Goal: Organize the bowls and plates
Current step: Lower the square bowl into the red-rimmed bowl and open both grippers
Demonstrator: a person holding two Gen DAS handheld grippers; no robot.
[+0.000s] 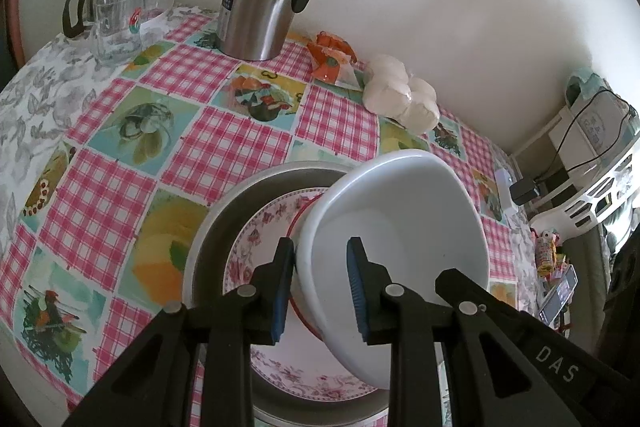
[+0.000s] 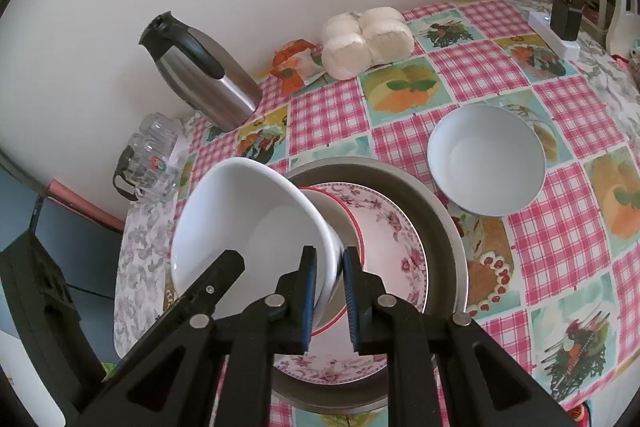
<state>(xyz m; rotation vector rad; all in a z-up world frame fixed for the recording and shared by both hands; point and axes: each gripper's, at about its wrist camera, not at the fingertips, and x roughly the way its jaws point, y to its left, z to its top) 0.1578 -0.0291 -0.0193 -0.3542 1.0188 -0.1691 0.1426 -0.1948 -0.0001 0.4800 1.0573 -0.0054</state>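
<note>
A plate (image 2: 394, 247) lay in a tray (image 2: 440, 223); a bowl (image 2: 256, 227) tilted above it, another bowl (image 2: 486, 159) stood right of the tray, a jug (image 2: 208, 71) behind

Black hand-held gripper (image 1: 320, 291), blue ribbed pads (image 1: 354, 287), silver pins

The round grey metal tray (image 2: 448, 227) with the flowered plate (image 2: 400, 251) fills the near middle of the checked tablecloth (image 2: 472, 67), and the tilted white bowl (image 2: 256, 227) blocks its left side. Right of the tray, just beside its rim, a pale blue-grey bowl (image 2: 486, 159) stands upright. Along the far wall stand the steel thermos jug (image 2: 208, 83), an orange wrapper (image 2: 294, 67) and bagged white buns (image 2: 366, 41). Glass mugs (image 2: 154, 155) crowd the far left. Bare cloth lies between tray and wall, and near right.
</note>
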